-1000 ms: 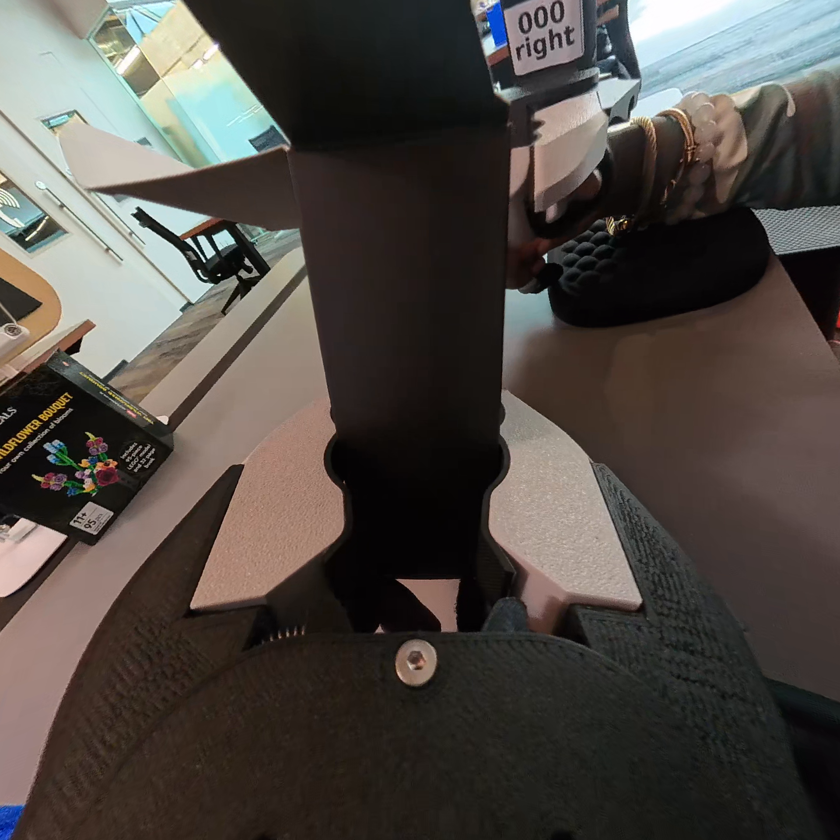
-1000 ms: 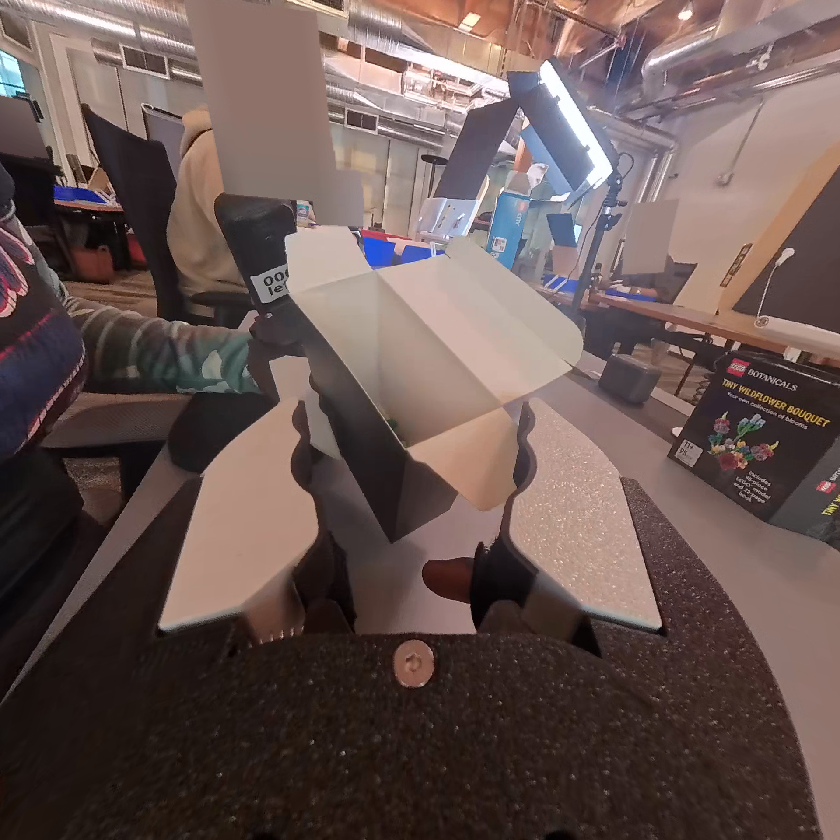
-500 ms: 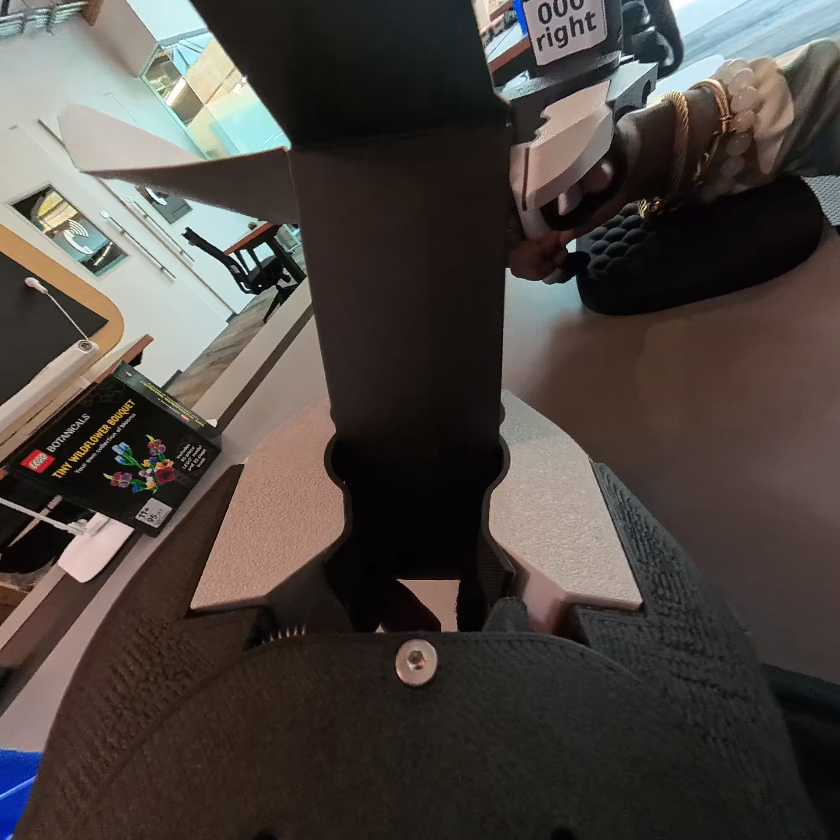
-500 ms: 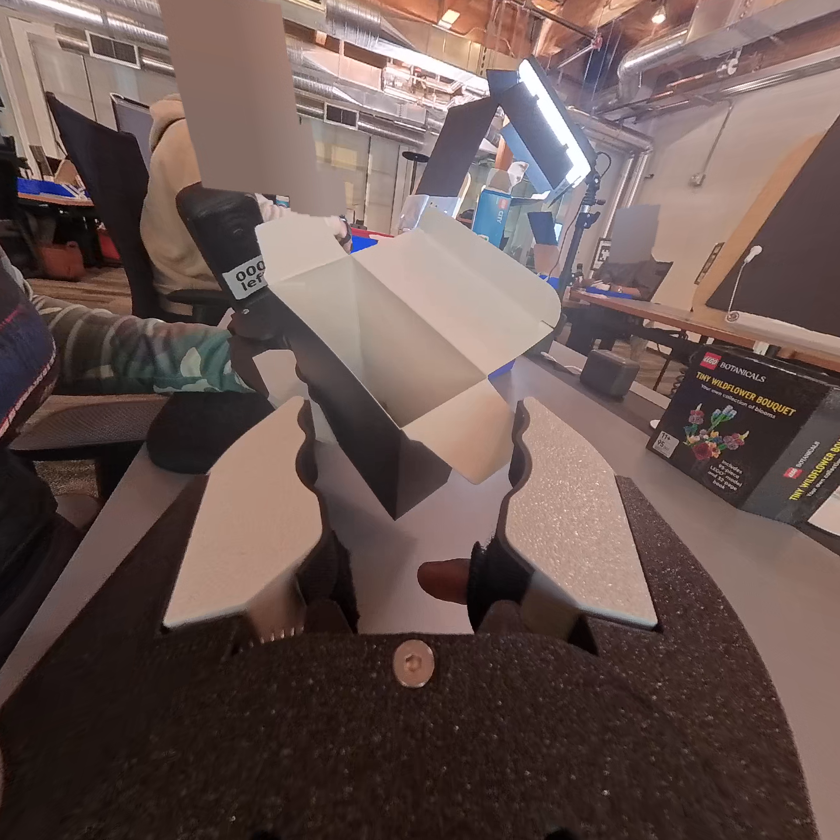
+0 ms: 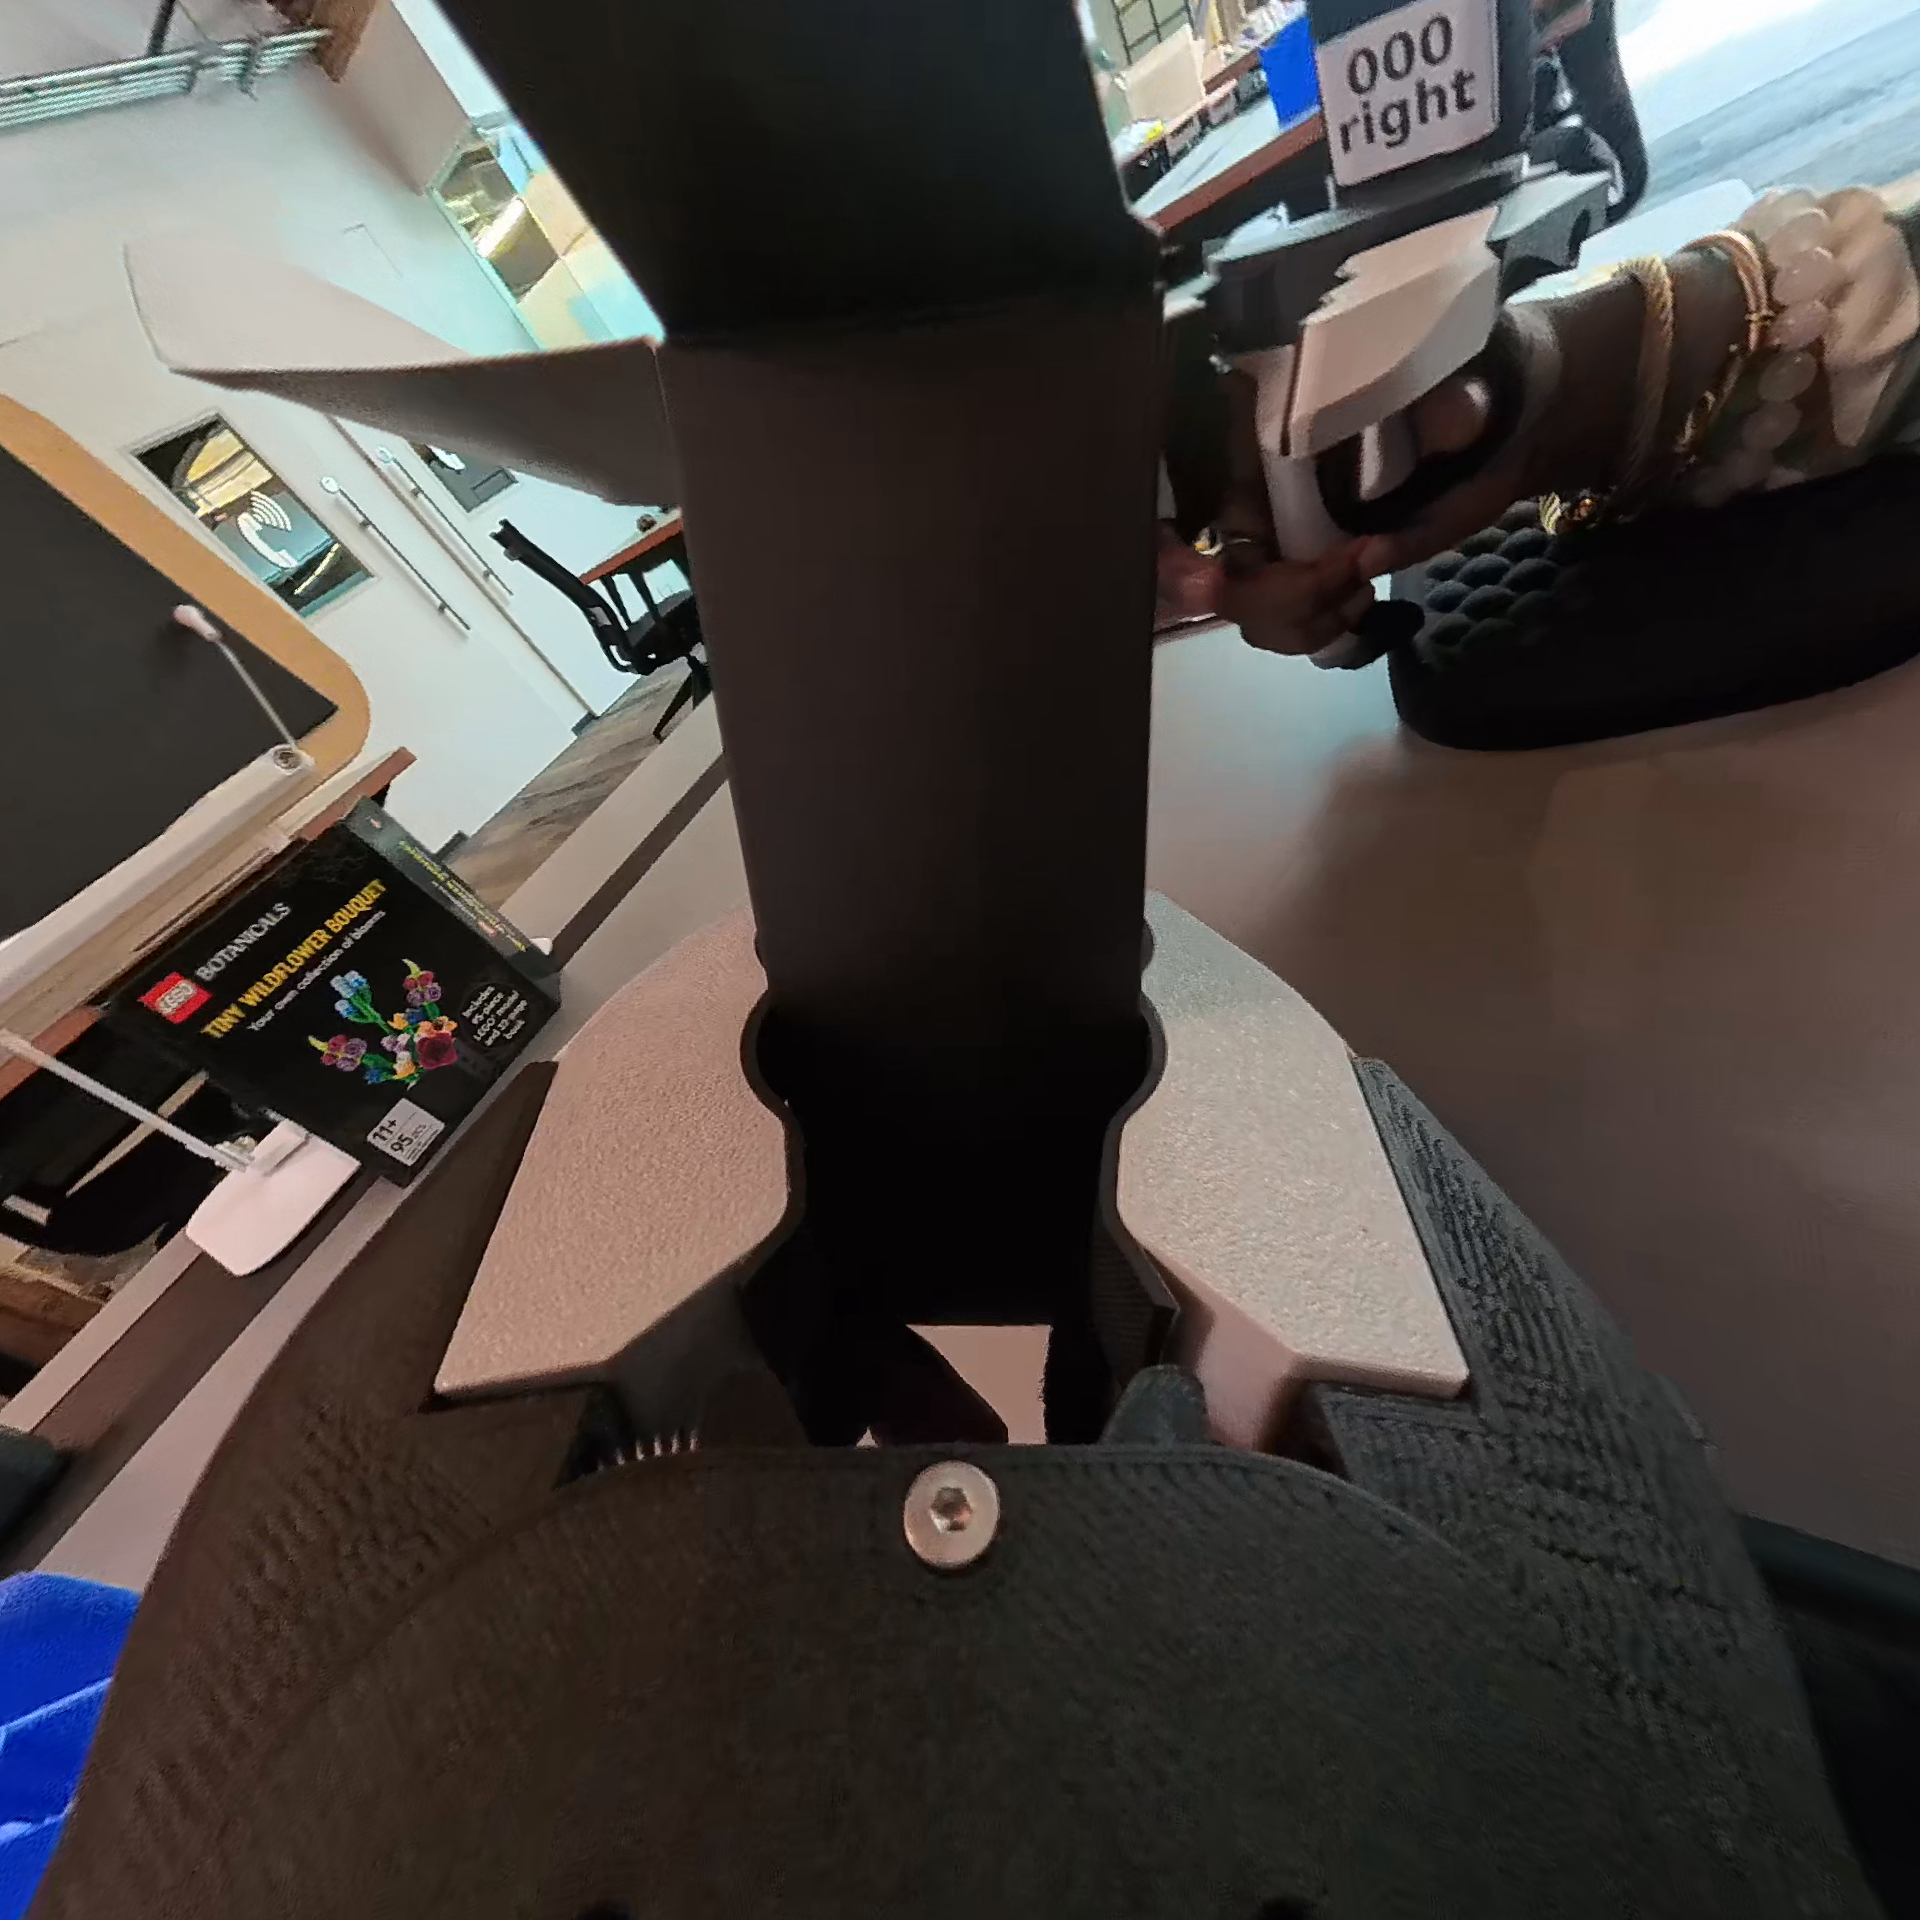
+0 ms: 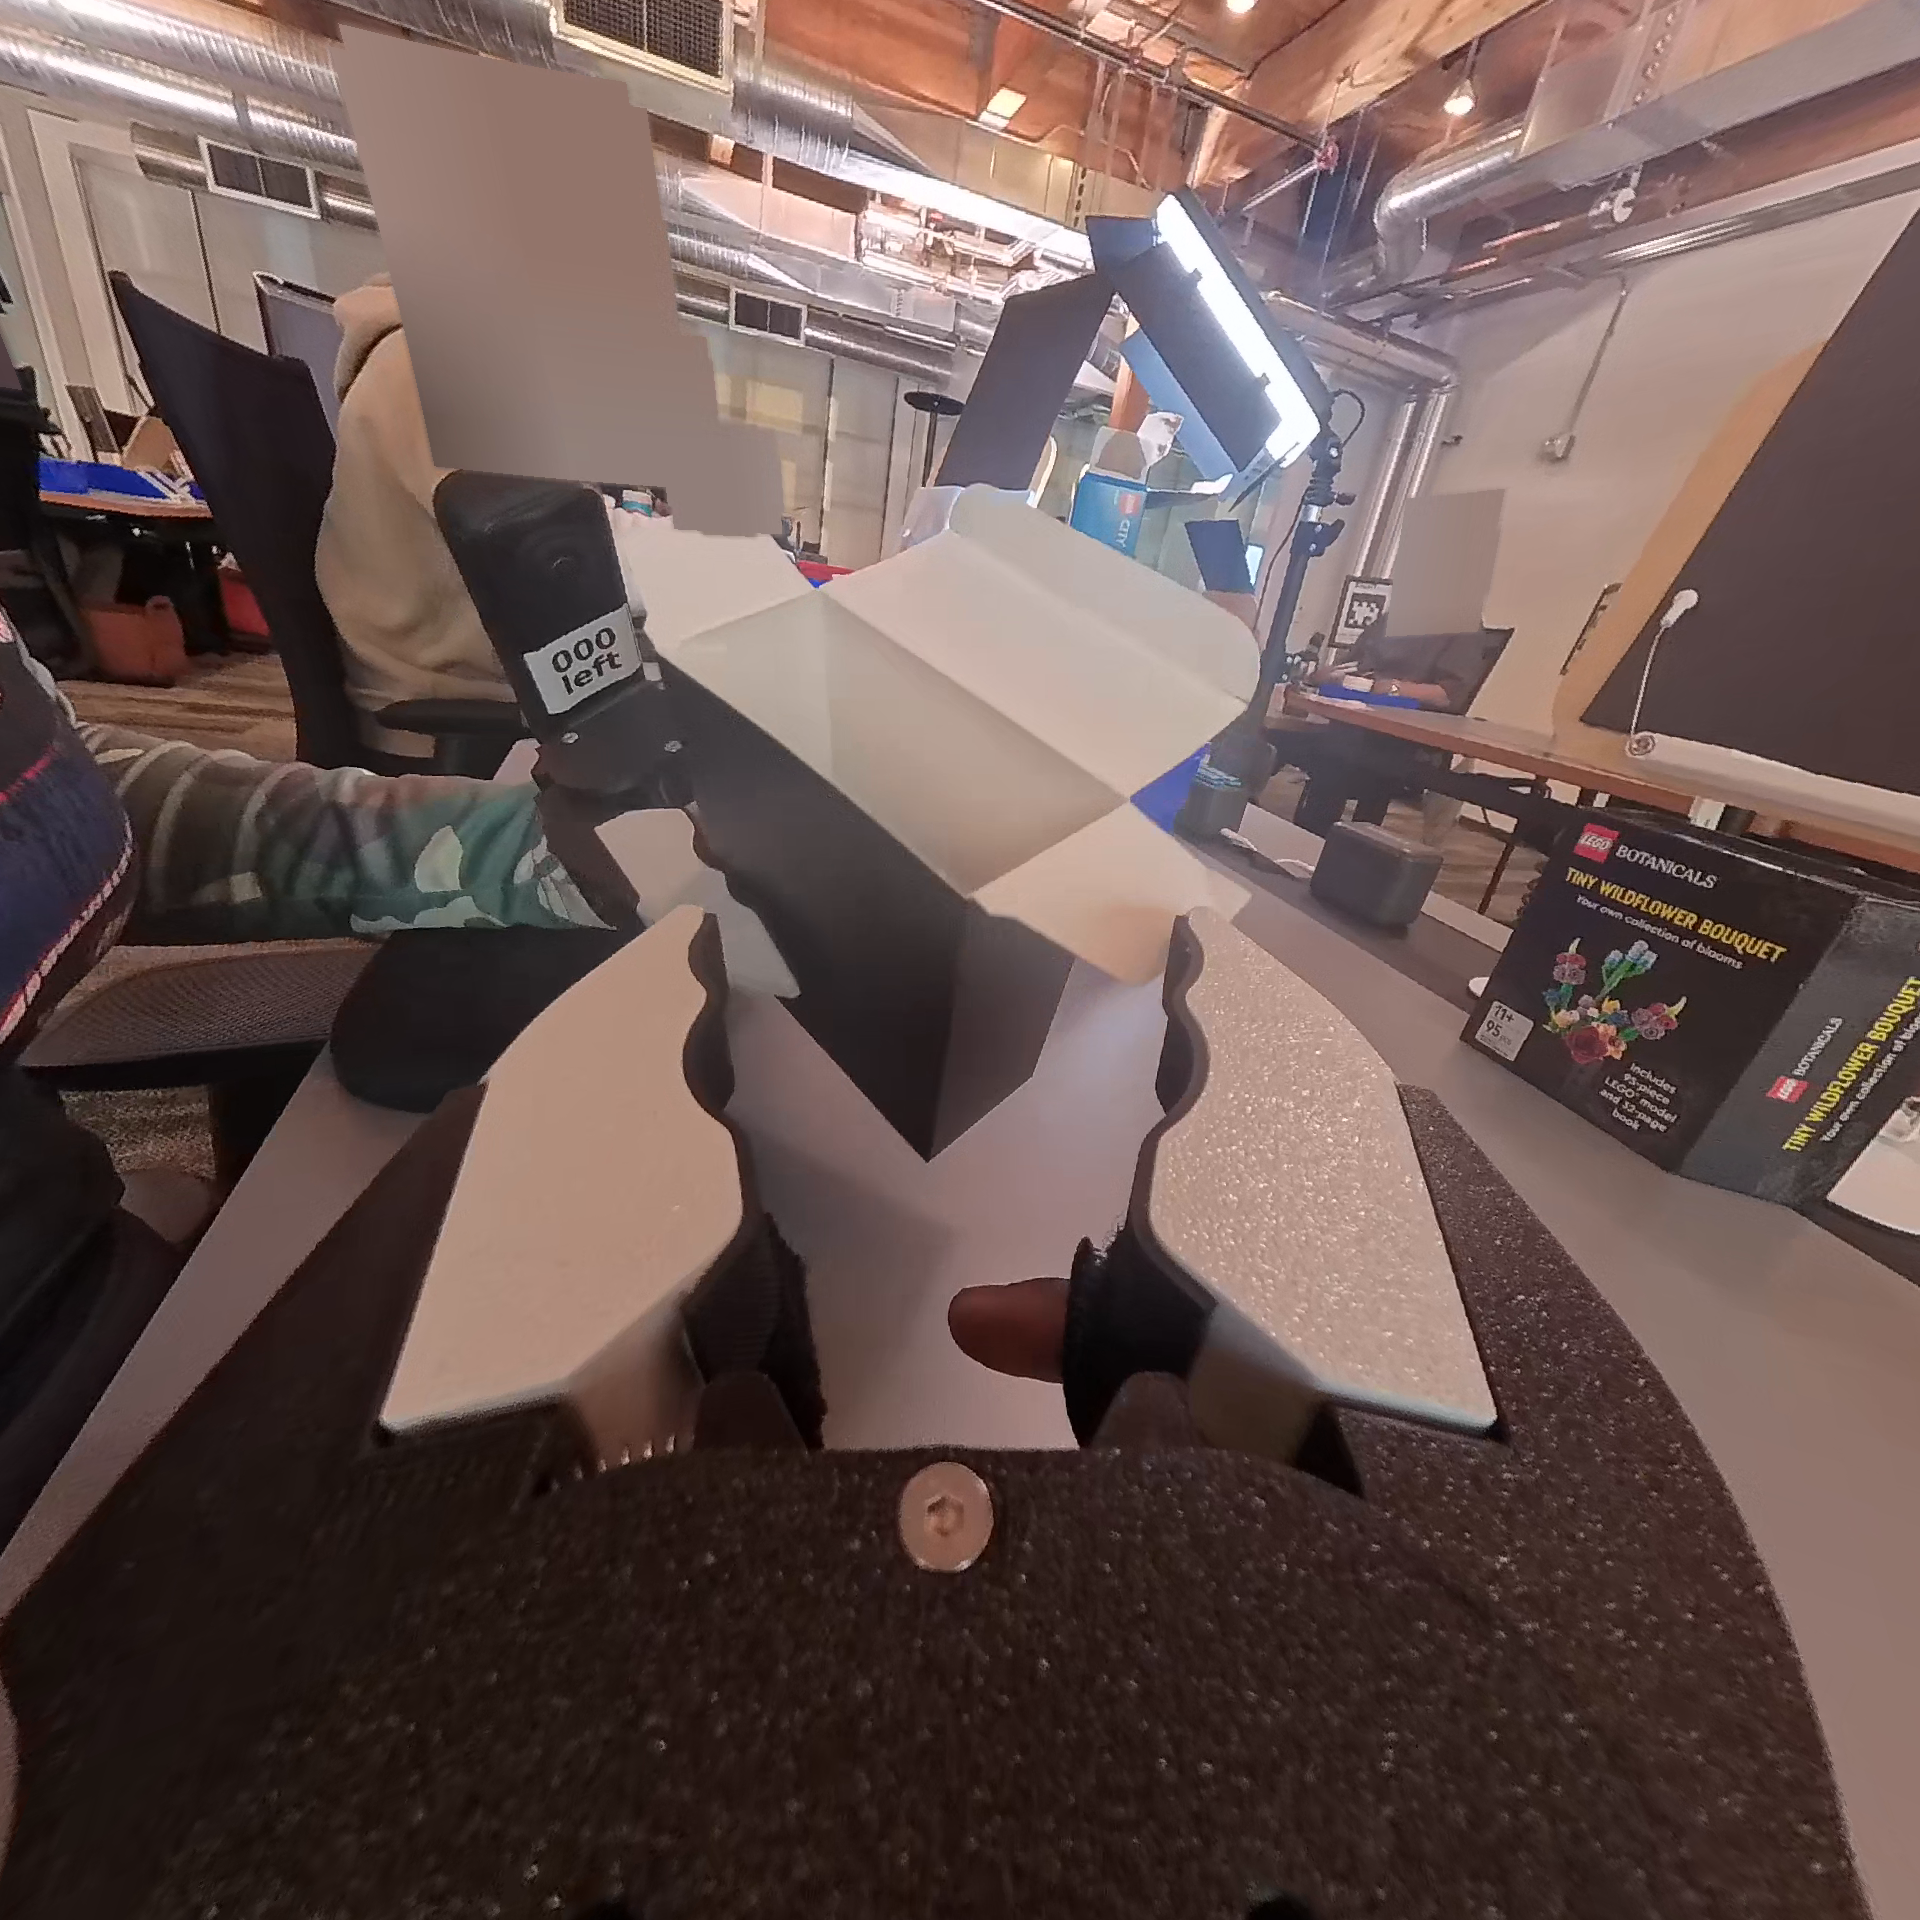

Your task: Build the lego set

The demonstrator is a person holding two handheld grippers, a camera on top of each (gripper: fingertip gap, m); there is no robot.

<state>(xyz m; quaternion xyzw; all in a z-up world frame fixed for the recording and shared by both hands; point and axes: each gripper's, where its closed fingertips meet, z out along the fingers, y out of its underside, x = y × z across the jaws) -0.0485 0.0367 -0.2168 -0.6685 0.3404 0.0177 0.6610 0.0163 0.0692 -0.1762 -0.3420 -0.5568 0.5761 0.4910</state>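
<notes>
left wrist view: left gripper [image 5: 951, 997] clamps opened black box [image 5: 914, 644]; right gripper [image 6: 940, 997] spread, empty.

1. The room is bright, lit evenly from ceiling lamps and from a studio light panel [image 6: 1236, 343] glowing white at the back of the right wrist view.
2. In the left wrist view the held box [image 5: 935, 644] is backlit: its near face is almost black, detail lost.
3. A window area [image 5: 1766, 94] at the top right there is washed out.
4. The grey table [image 5: 1558, 935] carries a soft sheen and a dim shadow under the black pad [image 5: 1662, 644].
5. Both views bend strongly at the edges, wide-angle style.
6. The box's white flaps [image 6: 935, 707] look slightly smeared, perhaps from motion.
7. Foreground gripper bodies are soft and dark.
</notes>
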